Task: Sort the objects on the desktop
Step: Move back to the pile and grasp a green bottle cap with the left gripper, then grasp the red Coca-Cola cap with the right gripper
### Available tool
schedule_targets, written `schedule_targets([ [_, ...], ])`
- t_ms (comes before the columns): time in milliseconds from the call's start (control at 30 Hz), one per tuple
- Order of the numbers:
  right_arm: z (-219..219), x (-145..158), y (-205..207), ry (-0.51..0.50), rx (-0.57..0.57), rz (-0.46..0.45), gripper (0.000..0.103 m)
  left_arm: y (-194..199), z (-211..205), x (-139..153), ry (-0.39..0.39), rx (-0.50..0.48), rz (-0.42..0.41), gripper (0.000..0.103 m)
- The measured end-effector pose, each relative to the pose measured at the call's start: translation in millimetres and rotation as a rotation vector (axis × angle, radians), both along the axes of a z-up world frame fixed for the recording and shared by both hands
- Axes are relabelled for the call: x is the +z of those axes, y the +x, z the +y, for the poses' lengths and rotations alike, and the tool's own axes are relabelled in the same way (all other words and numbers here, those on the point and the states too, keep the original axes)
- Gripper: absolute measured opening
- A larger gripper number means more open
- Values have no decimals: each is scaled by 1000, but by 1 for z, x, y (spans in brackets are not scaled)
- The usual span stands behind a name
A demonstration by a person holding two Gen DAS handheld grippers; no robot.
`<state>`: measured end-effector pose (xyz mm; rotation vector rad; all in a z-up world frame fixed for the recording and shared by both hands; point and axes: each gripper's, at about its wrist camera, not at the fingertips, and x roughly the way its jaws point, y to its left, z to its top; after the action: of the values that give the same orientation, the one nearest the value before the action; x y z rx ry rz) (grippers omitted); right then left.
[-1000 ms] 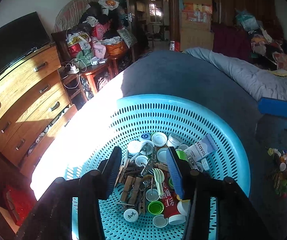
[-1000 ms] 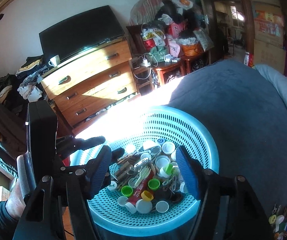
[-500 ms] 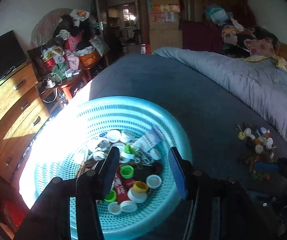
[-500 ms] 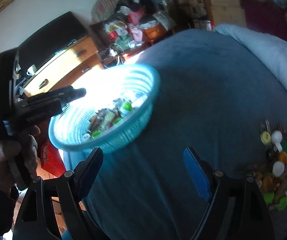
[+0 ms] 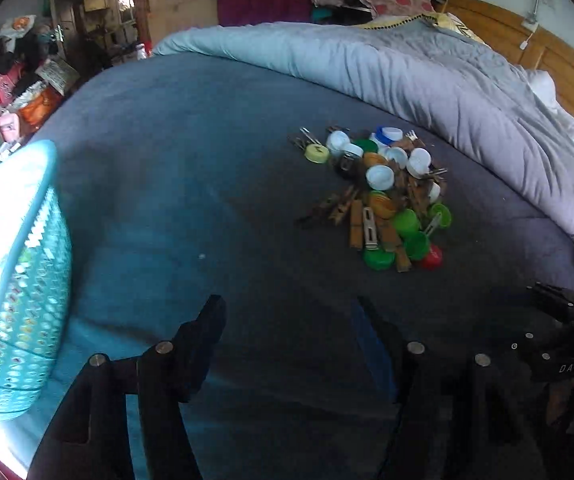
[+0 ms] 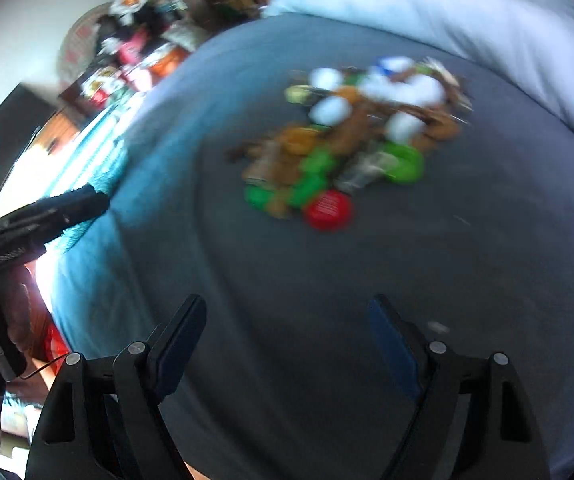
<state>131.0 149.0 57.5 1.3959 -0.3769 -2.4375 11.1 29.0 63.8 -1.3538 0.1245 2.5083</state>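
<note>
both hand-held grippers (image 5: 291, 320) (image 6: 287, 320) wide-jawed, empty

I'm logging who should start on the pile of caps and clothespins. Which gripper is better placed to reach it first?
Probably the right gripper: open, empty, and the pile sits straight ahead of it, though blurred. The left gripper, also open, has the pile off to its right.

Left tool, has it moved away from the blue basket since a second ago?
Yes. The left tool swung right: the blue basket, earlier straight ahead below it, now sits at the far left, with the pile of caps and clothespins ahead.
</note>
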Motion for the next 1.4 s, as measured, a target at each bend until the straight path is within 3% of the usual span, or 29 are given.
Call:
schedule_targets([
  [133,27,-8,9,-28,-43,21,82,-22,27,-14,57,-25,-25,67],
  [267,31,-10,6,-21,-11,42,82,-44,66,-22,137,-97,-44,67],
  [367,31,-11,8,-12,20,52,83,-63,96,-41,266,-233,-192,67],
  [433,35,-12,8,-30,26,59,83,-74,105,-55,223,-241,-205,67],
  [533,37,-14,7,-56,27,70,83,-91,87,-65,95,-116,-154,67],
  [567,38,-15,7,-64,26,76,83,-93,72,-61,117,-62,-129,68],
  [667,37,-16,10,-75,37,103,85,-85,40,-43,27,67,-1,68],
  [733,35,-18,13,-74,51,120,89,-78,22,-35,32,113,44,68],
  [833,32,-19,15,-65,68,140,94,-68,12,-32,9,88,57,68],
  [900,30,-20,15,-65,76,151,96,-60,19,-32,8,7,51,64],
  [1033,28,-21,16,-55,87,170,100,-45,45,-28,50,-161,22,38],
  [1133,28,-21,18,-52,95,179,101,-43,58,-37,25,-182,6,24],
  [1233,28,-22,19,-52,102,187,102,-45,54,-44,31,-147,-10,24],
  [1400,25,-23,18,-44,110,195,103,-34,58,-40,-10,-174,9,24],
])
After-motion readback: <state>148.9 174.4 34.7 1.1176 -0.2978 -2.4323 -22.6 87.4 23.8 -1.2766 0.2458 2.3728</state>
